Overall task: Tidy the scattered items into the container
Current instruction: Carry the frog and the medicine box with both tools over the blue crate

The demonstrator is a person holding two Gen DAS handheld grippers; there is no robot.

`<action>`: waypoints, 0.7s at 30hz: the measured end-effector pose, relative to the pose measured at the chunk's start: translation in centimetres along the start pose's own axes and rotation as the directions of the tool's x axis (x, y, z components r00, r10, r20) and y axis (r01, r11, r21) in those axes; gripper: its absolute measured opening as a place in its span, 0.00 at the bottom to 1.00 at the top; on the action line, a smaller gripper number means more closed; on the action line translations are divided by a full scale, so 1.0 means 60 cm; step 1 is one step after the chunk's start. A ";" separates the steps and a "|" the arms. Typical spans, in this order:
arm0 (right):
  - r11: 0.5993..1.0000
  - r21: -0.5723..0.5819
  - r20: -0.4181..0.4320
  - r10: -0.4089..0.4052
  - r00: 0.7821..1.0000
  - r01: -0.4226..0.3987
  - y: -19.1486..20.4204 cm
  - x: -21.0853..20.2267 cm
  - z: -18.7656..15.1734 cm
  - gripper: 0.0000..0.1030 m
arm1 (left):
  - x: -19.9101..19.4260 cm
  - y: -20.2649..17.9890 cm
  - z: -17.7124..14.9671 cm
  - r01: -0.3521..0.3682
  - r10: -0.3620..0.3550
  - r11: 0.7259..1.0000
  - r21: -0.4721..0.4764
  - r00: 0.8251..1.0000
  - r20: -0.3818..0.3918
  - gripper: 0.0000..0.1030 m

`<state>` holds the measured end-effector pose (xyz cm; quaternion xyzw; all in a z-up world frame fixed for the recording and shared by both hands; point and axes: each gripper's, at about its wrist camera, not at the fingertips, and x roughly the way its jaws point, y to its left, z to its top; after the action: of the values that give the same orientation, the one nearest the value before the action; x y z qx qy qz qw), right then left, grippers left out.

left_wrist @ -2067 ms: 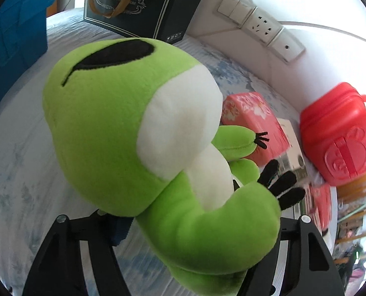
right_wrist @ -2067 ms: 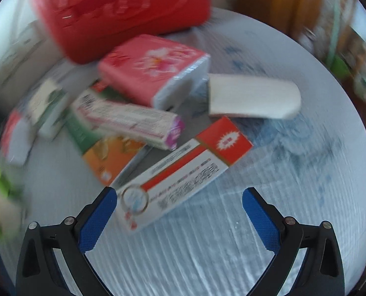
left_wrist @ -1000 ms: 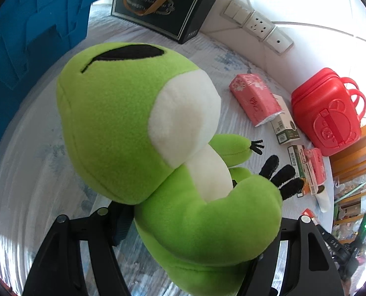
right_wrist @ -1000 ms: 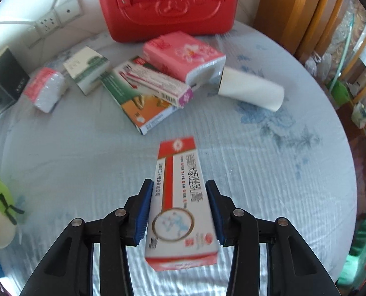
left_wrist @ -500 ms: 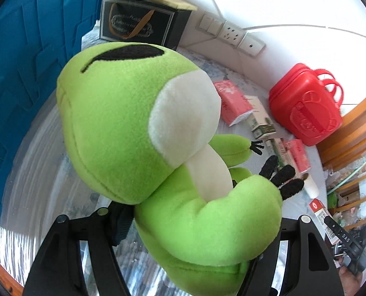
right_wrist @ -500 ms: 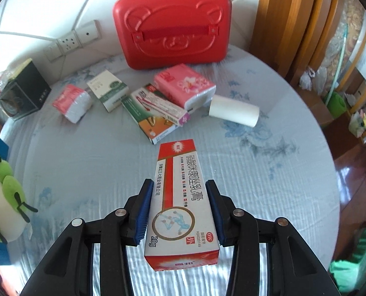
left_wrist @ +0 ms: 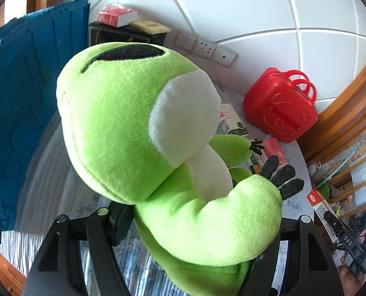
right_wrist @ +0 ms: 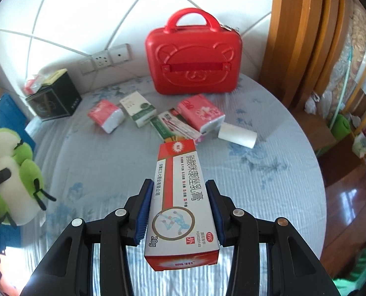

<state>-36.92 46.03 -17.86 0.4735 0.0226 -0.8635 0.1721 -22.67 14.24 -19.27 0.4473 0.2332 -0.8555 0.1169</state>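
Observation:
My left gripper (left_wrist: 195, 224) is shut on a green plush frog (left_wrist: 138, 128) and holds it high above the table; the frog also shows at the left edge of the right wrist view (right_wrist: 12, 172). My right gripper (right_wrist: 180, 197) is shut on a red and white ointment box (right_wrist: 180, 202), lifted above the table. A blue container (left_wrist: 17, 113) stands at the left. On the blue-grey tablecloth lie two pink tissue packs (right_wrist: 200, 112) (right_wrist: 106, 114), a white-green box (right_wrist: 138, 108), a green-orange box (right_wrist: 175, 128) and a white roll (right_wrist: 237, 135).
A red bear-face case (right_wrist: 192, 56) stands against the wall at the back. A black box (right_wrist: 54, 98) with small items on top sits at the back left. Wall sockets (right_wrist: 104, 59) are behind. Wooden furniture (right_wrist: 306, 37) stands right of the round table edge (right_wrist: 313, 172).
Both grippers have risen higher above the table with their loads. The left view has tilted up, showing more wall and the blue container's top. Both grips are unchanged.

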 end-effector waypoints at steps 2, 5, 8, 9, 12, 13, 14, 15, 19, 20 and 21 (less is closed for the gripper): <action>1.000 -0.002 0.010 0.007 1.000 -0.007 0.005 -0.018 -0.001 0.40 | -0.013 -0.002 0.002 0.004 -0.004 1.000 0.012 1.000 0.000 0.67; 1.000 0.008 0.029 0.016 0.999 -0.016 0.014 -0.048 -0.003 0.40 | -0.035 -0.004 0.007 0.014 -0.014 0.999 0.032 1.000 0.003 0.67; 1.000 0.016 0.047 0.017 0.999 -0.018 0.029 -0.073 -0.002 0.40 | -0.056 0.004 0.012 0.028 -0.028 0.998 0.056 1.000 -0.006 0.67; 1.000 0.016 0.052 0.017 0.999 -0.018 0.036 -0.080 -0.001 0.40 | -0.061 0.005 0.015 0.033 -0.032 0.998 0.062 0.999 -0.008 0.67; 0.999 0.024 0.071 0.020 0.997 -0.022 0.063 -0.106 0.000 0.40 | -0.085 0.018 0.028 0.054 -0.054 0.994 0.093 0.999 -0.008 0.67; 0.999 0.027 0.077 0.022 0.997 -0.024 0.072 -0.113 0.000 0.40 | -0.089 0.021 0.034 0.058 -0.058 0.993 0.099 0.998 -0.007 0.67; 0.999 0.028 0.083 0.023 0.996 -0.025 0.083 -0.120 0.000 0.40 | -0.096 0.026 0.040 0.063 -0.063 0.992 0.107 0.998 -0.006 0.67; 0.999 0.030 0.091 0.023 0.996 -0.026 0.095 -0.127 -0.001 0.40 | -0.103 0.031 0.046 0.071 -0.071 0.991 0.117 0.997 -0.006 0.67; 0.998 0.043 0.109 0.034 0.993 -0.039 0.153 -0.153 -0.001 0.40 | -0.130 0.054 0.069 0.094 -0.095 0.985 0.146 0.995 -0.003 0.67; 0.998 0.042 0.112 0.038 0.993 -0.043 0.169 -0.158 -0.001 0.40 | -0.138 0.064 0.076 0.099 -0.100 0.984 0.151 0.995 -0.002 0.67; 0.998 0.039 0.114 0.042 0.993 -0.047 0.187 -0.164 0.000 0.40 | -0.146 0.075 0.084 0.103 -0.104 0.983 0.154 0.995 -0.001 0.67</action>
<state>-28.49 38.22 -8.36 0.4276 -0.0159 -0.8853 0.1823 -19.37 7.74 -10.95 0.4394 0.1890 -0.8774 0.0382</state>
